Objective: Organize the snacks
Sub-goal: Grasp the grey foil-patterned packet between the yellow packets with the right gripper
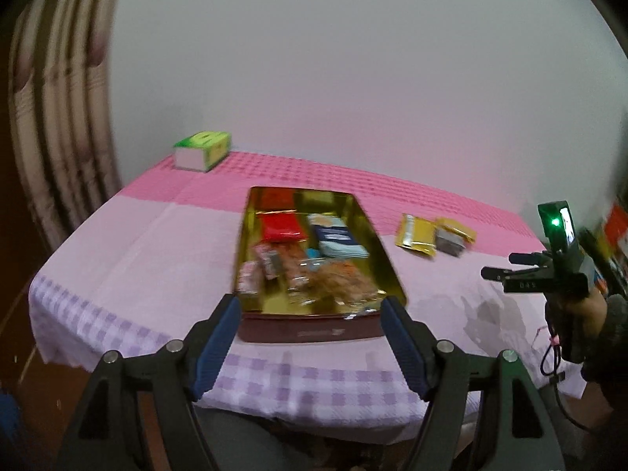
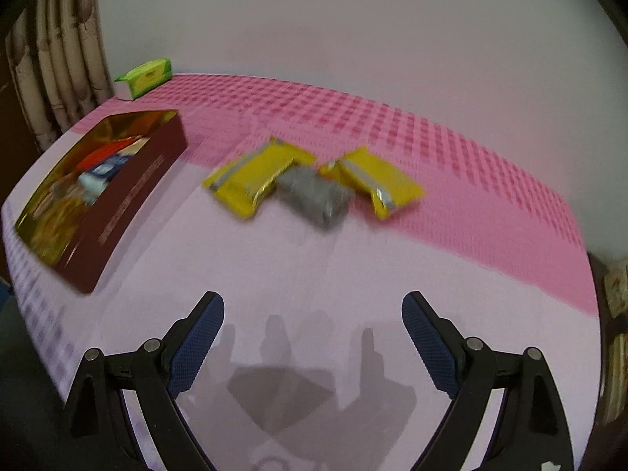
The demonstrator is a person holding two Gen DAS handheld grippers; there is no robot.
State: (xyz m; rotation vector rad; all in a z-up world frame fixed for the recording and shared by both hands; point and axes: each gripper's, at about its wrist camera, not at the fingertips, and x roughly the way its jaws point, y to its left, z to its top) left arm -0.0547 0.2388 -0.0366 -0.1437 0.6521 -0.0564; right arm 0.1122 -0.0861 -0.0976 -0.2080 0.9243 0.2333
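Observation:
A maroon tin with a gold inside holds several snack packets, among them a red one and a blue one. The tin also shows at the left of the right wrist view. Two yellow packets and a grey packet lie on the cloth to the tin's right. My left gripper is open and empty at the tin's near end. My right gripper is open and empty, above the cloth short of the loose packets; it also shows at the right of the left wrist view.
A pink and lilac checked cloth covers the table. A green box stands at the far left corner by the wall. A curtain hangs at the left. The table's near edge runs just under my left gripper.

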